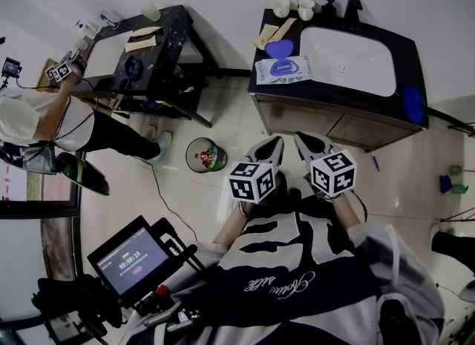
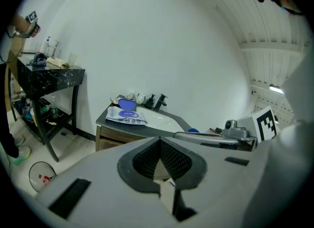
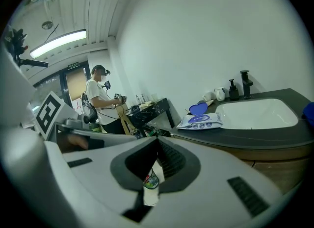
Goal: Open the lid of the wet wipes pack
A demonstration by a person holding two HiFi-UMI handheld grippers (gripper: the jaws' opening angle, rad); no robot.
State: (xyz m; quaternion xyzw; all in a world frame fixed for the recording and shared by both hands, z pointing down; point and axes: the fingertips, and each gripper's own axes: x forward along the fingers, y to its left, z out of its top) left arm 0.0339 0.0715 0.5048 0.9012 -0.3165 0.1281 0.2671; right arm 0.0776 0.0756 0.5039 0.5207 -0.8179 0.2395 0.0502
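The flat white-and-blue wet wipes pack (image 1: 284, 70) lies crosswise on the dark counter (image 1: 326, 90) at upper centre, well apart from the clenched, empty left gripper (image 1: 272, 145) and right gripper (image 1: 304, 143), neither clearly nearer.

- The wet wipes pack (image 1: 283, 71) was white with blue print, and its lid (image 1: 280, 48) was plain blue.
- The countertop (image 1: 410, 54) was dark grey, the sink basin (image 1: 349, 60) white and the tap (image 1: 353, 4) black.
- The cabinet front (image 1: 312, 117) was brown wood.
- The left gripper (image 1: 276, 143) and right gripper (image 1: 304, 142) were pale grey with black pads.
- Their marker cubes (image 1: 252, 181) showed black-and-white squares.
- The side table (image 1: 167, 24) was black with pale marbling.
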